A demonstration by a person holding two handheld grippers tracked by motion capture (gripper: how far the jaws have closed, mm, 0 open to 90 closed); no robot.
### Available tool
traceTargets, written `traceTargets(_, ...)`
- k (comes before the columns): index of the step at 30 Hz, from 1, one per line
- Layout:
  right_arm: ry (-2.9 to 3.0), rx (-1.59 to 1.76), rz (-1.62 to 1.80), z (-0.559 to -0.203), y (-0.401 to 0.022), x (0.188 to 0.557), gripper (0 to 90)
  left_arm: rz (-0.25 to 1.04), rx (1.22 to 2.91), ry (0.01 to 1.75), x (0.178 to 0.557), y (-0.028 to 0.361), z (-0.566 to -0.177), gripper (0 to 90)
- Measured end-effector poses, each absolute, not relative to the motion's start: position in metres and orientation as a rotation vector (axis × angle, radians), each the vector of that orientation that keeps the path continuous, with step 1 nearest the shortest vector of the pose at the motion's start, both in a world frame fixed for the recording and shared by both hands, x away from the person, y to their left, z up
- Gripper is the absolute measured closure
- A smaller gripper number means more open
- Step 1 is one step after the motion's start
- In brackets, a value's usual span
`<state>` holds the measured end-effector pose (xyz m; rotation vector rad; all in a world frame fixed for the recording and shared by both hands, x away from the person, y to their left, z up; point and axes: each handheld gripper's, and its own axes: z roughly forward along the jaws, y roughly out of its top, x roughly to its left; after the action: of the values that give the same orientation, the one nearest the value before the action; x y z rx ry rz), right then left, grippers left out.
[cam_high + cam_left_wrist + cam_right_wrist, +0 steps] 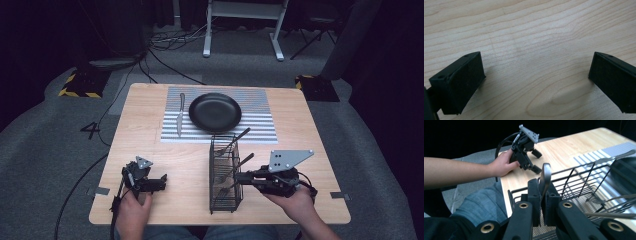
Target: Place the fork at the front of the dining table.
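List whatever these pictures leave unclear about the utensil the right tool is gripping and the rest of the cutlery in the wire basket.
- Gripped utensil handle: its working end is hidden below the right tool in the right gripper view, so its type is unclear.
- Wire basket: in the high view the pieces inside are too small and overlapped to count.
- Right gripper view: other handles are cut off by the right edge.

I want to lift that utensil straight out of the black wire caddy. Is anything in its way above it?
Nothing visible is. The right gripper is shut on the grey metal utensil handle, which sticks up past the rim of the black wire caddy, with open air above. The other utensils lean away toward the black plate.
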<state>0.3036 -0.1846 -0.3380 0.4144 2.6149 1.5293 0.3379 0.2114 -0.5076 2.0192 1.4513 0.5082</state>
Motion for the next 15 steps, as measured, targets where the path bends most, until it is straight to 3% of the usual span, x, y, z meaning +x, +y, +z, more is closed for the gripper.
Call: traceTargets(15,2.511,0.401,1.620,-0.283,-0.228,0.301,86.3,0.508,2.020,1.451,0.338,0.211,-0.508,0.2)
